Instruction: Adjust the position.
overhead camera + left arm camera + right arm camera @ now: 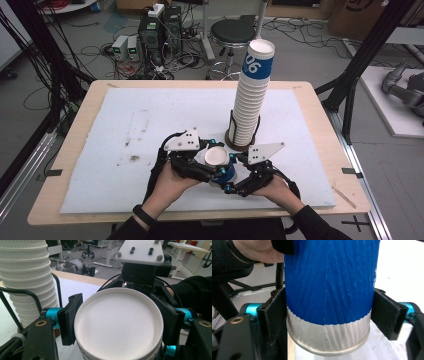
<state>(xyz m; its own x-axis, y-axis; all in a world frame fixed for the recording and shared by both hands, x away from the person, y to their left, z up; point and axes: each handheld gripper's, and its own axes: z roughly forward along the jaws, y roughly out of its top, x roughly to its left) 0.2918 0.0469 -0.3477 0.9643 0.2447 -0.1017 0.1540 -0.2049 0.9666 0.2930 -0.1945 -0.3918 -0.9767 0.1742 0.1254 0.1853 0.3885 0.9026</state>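
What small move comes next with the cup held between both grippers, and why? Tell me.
Probably pull the two grippers apart. The left gripper clamps the paper cup near its rim and the right gripper clamps the blue wall lower down, which suggests two nested cups being separated. The tall cup stack stands just behind them.

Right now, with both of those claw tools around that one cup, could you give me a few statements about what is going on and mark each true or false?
1. Both grippers clamp the same paper cup. True: the left gripper grips it near the rim, the right gripper near the base.
2. The cup is plain white all over. False: its wall is blue with a white band.
3. A tall cup stack stands in a holder behind the grippers. True.
4. The stack lies tipped over on the white mat. False: it stands upright.
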